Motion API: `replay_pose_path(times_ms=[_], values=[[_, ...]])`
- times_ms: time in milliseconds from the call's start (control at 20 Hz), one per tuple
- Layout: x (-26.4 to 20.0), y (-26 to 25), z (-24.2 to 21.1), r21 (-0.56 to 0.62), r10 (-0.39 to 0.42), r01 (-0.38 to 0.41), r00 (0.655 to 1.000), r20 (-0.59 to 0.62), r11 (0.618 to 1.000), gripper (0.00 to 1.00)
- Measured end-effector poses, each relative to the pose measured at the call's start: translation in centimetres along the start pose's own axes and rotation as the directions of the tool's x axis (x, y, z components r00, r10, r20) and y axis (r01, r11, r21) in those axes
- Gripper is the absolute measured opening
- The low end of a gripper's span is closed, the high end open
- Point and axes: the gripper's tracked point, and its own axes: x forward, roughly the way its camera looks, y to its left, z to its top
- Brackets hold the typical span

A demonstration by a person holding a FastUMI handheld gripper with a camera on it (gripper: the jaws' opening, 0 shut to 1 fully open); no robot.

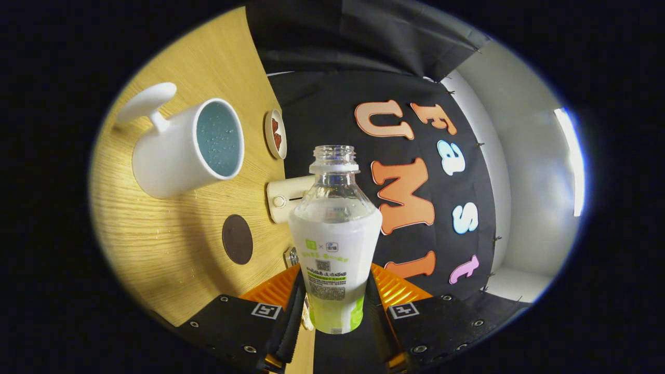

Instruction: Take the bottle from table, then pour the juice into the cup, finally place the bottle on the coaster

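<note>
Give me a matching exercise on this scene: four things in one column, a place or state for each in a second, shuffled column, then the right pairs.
Things:
1. bottle
2. white cup
3. dark round coaster
4. small dish

Places or states:
A. lies flat on the wooden table, bare
B. uncapped, clamped between the fingers of the hand-held gripper
C. beyond the cup, near the black cloth
D. has a handle and a bluish inside

Pairs: 1-B, 2-D, 3-A, 4-C

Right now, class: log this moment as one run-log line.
gripper: shut on bottle | bottle: uncapped, tilted | white cup: holds liquid | brown coaster: bare
</note>
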Motion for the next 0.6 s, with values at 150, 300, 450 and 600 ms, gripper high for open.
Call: replay_pose_path(times_ms=[150,300,450,600], values=[[0.29,0.17,0.36,-0.048,-0.001,0.001,1.000,0.012,0.999,0.60],[0.32,0.49,0.77,-0.076,0.002,-0.001,1.000,0.021,0.997,0.60],[0.51,0.71,0.88,-0.092,0.007,-0.004,1.000,0.028,0.996,0.60],[0.40,0.69,1.05,-0.134,-0.004,0.010,0.999,0.040,0.991,0.60]])
